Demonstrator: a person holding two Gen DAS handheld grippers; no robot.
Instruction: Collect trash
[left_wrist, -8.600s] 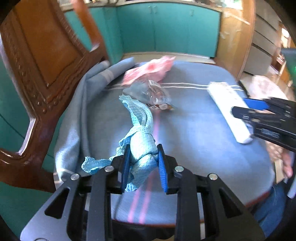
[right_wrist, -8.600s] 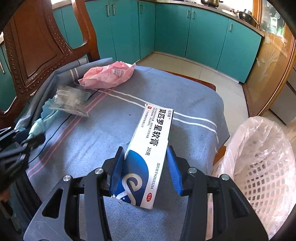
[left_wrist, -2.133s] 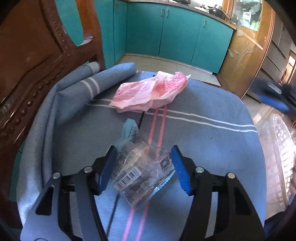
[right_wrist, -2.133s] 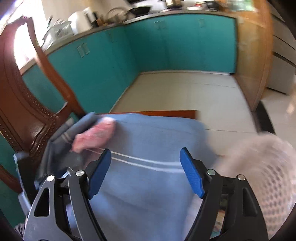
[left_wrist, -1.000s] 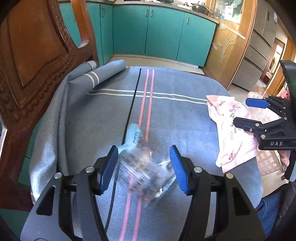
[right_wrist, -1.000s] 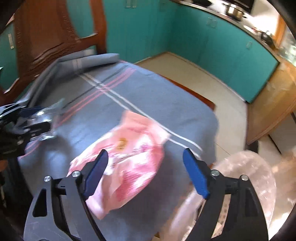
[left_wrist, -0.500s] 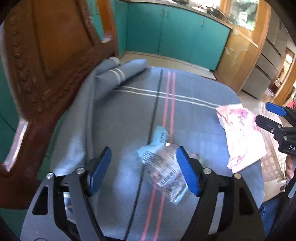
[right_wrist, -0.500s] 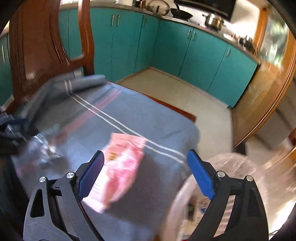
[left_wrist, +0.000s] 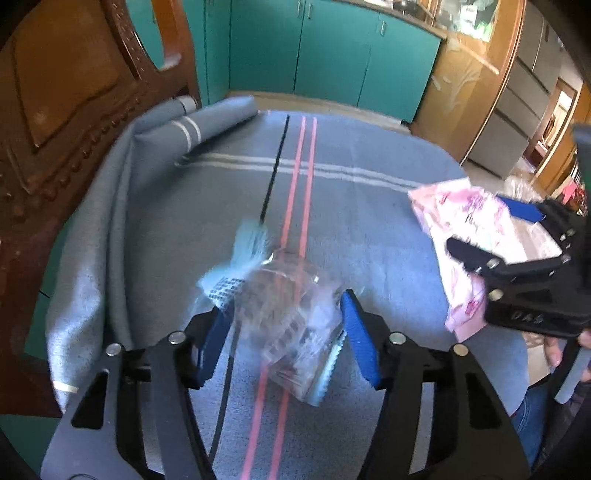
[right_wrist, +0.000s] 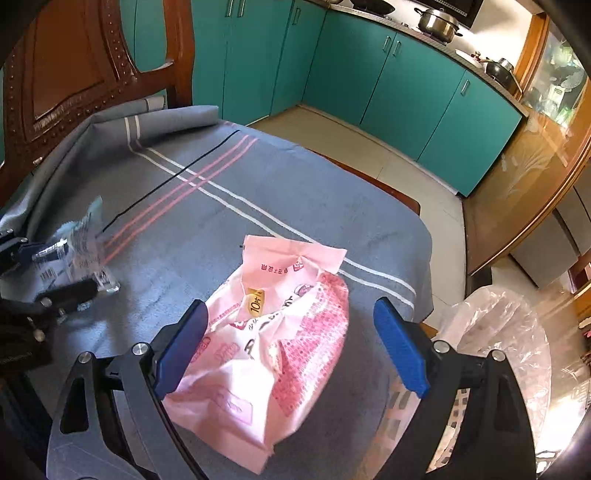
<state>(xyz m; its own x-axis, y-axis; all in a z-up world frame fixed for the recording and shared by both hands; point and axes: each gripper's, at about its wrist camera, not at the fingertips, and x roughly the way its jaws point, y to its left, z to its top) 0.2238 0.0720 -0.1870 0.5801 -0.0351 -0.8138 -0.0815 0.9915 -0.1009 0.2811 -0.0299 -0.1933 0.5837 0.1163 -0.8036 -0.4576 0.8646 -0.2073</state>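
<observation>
Both pieces of rubbish sit nearer the grippers than a second ago, and the pink wrapper (right_wrist: 273, 343) has slid right, toward the table's near right edge. On the left, the left gripper (left_wrist: 284, 332) tilts steeply down over the clear plastic packet (left_wrist: 284, 314); its jaws are closing with the packet between them, the left pad touching, the right one seemingly a hair off. That packet lies on the striped blue cloth (left_wrist: 155, 229), near the carved chair (left_wrist: 55, 110). Further right, the right gripper (right_wrist: 291, 347) angles down too, jaws spread wide and bracketing the pink wrapper without pressing it. I'd say this is the pick-up step: each hand needs to pinch firmly, then carry its piece to the lined basket (right_wrist: 509, 332) at far right.
</observation>
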